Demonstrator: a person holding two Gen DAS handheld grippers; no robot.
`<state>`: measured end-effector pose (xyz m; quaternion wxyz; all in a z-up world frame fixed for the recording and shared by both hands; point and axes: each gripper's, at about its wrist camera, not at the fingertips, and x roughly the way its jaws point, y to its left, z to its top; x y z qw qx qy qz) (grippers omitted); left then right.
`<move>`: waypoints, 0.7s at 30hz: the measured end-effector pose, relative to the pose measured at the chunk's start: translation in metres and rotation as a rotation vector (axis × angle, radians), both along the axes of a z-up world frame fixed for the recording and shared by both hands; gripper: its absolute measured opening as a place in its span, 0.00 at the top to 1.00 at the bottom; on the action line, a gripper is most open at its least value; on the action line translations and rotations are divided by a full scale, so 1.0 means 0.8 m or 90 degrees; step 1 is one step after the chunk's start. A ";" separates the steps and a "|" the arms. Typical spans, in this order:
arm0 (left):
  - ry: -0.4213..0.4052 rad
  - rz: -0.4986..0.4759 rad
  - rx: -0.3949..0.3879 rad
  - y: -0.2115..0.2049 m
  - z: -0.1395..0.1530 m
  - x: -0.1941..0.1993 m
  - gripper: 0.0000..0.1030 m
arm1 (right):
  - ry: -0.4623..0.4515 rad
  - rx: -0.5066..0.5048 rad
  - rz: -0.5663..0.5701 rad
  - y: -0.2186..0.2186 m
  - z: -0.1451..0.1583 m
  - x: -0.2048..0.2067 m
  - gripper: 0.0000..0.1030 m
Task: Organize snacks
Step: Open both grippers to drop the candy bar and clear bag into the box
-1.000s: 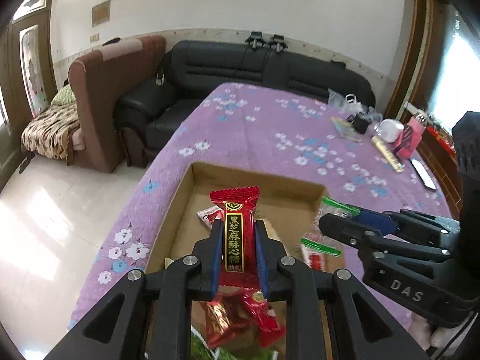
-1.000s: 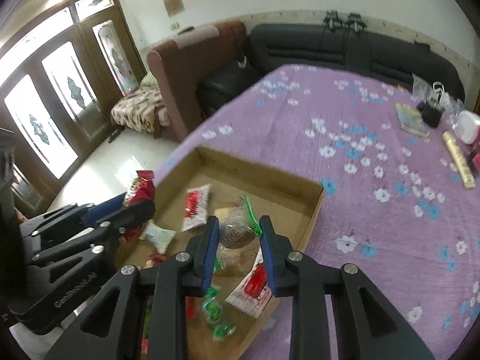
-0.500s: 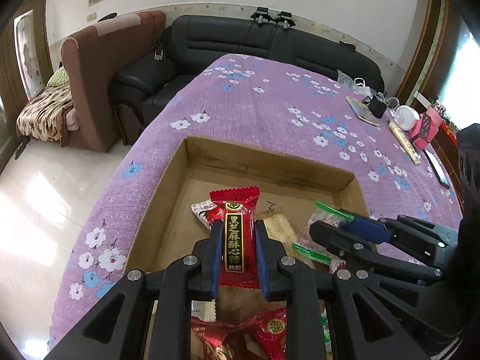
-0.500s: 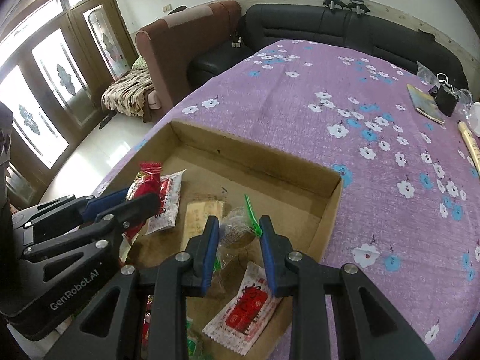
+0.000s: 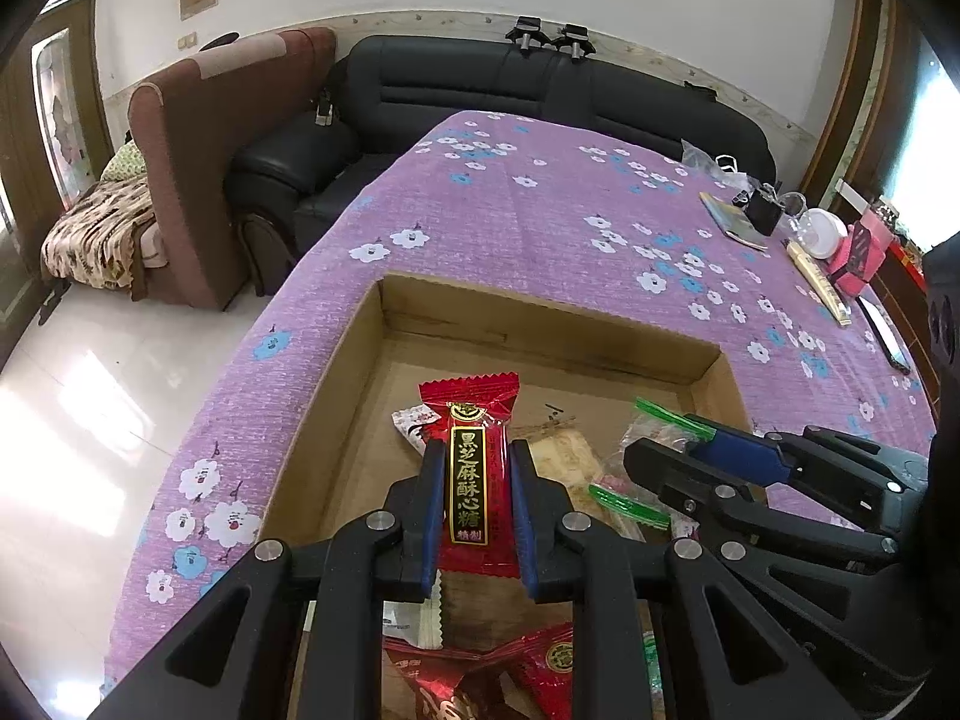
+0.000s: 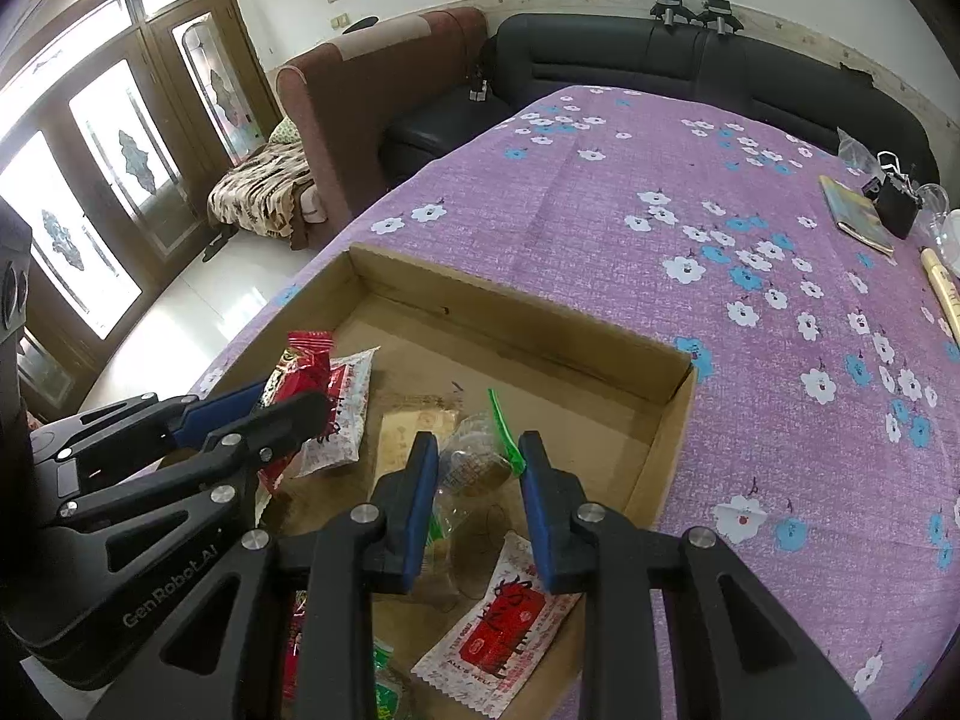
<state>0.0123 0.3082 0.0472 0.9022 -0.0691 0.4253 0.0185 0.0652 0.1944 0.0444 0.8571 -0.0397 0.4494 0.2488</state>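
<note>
1. Left gripper (image 5: 474,483): jaws clamped on a red candy pkt (image 5: 469,462) w/ gold lettering, held upright btwn the blue pads, top crimp sticking out past the tips. Hangs over the near-left part of the cardboard box (image 5: 354,360).
2. Right gripper (image 6: 477,468): pinched on a clear bag w/ green zip strip (image 6: 480,450); the plastic bunches btwn the pads, green strip poking up beside the right pad. Sits low in the box, near-centre; can't tell if the bag touches the floor of it.
3. Under/near the grippers, already in the box: white sachet w/ red print (image 6: 501,618) lying flat by the right wall, more red wrappers (image 5: 480,678) at the near edge, a tan flat pkt (image 6: 414,426) mid-floor, a white-and-red pkt (image 6: 342,408) just beside the left gripper's tips.
4. Progress (my read): well along. Several snacks boxed, two more in hand over the box, not yet let go. Left to do: drop both.
5. Far half of the box floor is bare.
6. Beyond: purple floral counter (image 6: 690,192) carries no loose snacks near the box; small clutter at the far right corner, too small to tell if any is snack.
</note>
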 end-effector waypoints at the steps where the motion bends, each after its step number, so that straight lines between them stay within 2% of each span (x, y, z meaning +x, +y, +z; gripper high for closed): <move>1: 0.000 0.001 0.000 0.001 0.000 0.000 0.80 | 0.000 0.000 0.000 0.000 0.000 0.000 0.74; 8: -0.002 0.008 0.001 0.001 0.000 -0.002 0.80 | -0.001 0.002 0.000 -0.001 -0.001 0.001 0.74; 11: -0.007 0.013 -0.003 0.002 0.002 -0.005 0.77 | -0.008 0.009 0.002 -0.002 0.003 -0.002 0.73; 13: -0.013 0.017 -0.003 0.002 0.006 -0.009 0.70 | -0.017 0.016 0.001 -0.004 0.010 -0.006 0.65; 16: -0.043 0.032 0.001 0.002 0.019 -0.024 0.63 | -0.036 0.026 -0.005 -0.010 0.025 -0.016 0.60; 19: -0.113 0.064 0.015 0.003 0.047 -0.055 0.51 | -0.050 0.040 -0.011 -0.020 0.041 -0.027 0.59; 21: -0.162 0.086 0.025 0.002 0.067 -0.078 0.35 | -0.057 0.050 -0.014 -0.028 0.052 -0.038 0.58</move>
